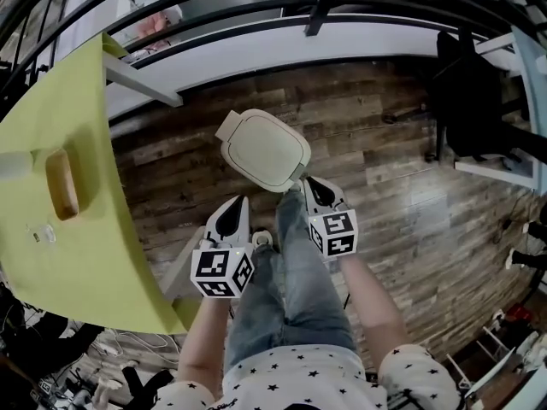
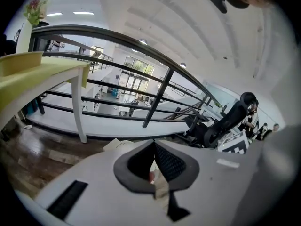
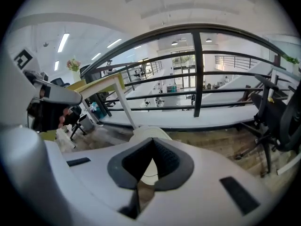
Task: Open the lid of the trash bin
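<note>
With jaws pressed together and holding nothing, the left tool (image 1: 232,213) and right tool (image 1: 314,191) are held low before the person. Just ahead, a cream trash bin (image 1: 263,149) stands on the wooden floor (image 1: 393,186), lid closed. A green-covered table (image 1: 94,229) sits left.

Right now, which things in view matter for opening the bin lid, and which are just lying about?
For the job:
- trash bin lid, closed
- left gripper, shut, empty
- right gripper, shut, empty

Lying about:
- yellow-green table
- wooden block on it
- black chair
- railing
</note>
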### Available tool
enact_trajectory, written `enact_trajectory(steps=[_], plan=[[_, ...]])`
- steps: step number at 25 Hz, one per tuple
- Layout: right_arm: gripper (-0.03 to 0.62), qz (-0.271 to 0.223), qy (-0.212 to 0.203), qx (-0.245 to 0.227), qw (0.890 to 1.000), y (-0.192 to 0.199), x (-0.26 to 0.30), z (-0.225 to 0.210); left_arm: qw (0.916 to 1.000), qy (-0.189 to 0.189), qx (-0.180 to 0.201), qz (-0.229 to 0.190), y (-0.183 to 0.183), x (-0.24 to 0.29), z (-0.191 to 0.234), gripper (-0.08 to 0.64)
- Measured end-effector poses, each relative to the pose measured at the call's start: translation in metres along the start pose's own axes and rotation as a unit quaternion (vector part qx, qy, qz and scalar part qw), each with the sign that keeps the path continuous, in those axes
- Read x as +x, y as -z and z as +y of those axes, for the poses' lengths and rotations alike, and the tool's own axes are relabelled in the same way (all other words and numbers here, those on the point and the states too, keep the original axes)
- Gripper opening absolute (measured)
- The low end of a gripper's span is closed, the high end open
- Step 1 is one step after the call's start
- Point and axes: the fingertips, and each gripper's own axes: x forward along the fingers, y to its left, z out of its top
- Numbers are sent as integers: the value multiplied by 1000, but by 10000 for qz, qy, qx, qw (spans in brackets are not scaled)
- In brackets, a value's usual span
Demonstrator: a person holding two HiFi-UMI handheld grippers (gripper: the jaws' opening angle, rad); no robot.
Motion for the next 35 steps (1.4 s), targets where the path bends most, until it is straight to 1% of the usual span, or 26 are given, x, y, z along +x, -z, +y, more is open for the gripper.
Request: enact_trajectory(steps=[9,16,22,30,35], plan=[[-6,632,83,99,9979,60,59,-25,9998,-96,-93,142,18,25,18,12],[-6,1150,138,224,9930,100,90,-39,9993,-117,-190,286,30,42,25,12],[-6,1431,204,243,9892,128,114,-50,9990,-90,-224,386,45,58,34,12],[-6,1766,252,131,9839,156,137,-58,9986,-127,-350,372,53,71,48,12],[-6,1777,299,173,9835,164,141,-59,9984,-153,-405,368,57,73,55,12]])
